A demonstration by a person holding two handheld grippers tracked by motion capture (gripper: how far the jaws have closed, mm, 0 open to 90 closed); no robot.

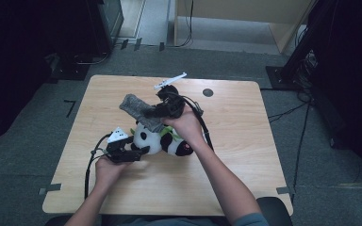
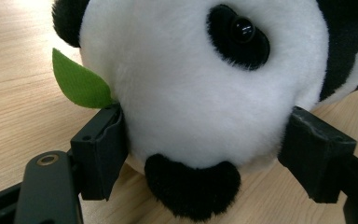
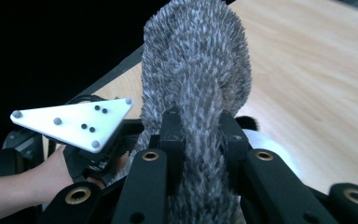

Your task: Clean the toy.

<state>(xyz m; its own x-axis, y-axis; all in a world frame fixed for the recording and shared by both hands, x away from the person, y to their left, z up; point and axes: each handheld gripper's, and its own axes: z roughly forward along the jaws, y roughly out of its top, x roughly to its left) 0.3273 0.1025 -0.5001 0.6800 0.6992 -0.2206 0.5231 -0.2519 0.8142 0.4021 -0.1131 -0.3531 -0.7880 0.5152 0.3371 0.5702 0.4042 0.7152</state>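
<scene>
the left gripper (image 1: 139, 151) has its fingers (image 2: 100, 149) wide around the panda (image 1: 158, 140), pressing both sides of its head. the panda lies on the tabletop (image 1: 245, 122), its long axis running left to right in the high view, head at the left. the right gripper (image 1: 153, 112) has its fingers (image 3: 172, 135) nearly closed, pinching a grey cloth (image 1: 139, 109) above the panda. the soft head could squeeze out of the left hold; the fuzzy cloth might slide free of its narrow pinch.

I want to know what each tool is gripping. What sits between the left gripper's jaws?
The panda plush's white head sits between the left gripper's jaws, a green leaf beside it; the left gripper view shows this.
</scene>
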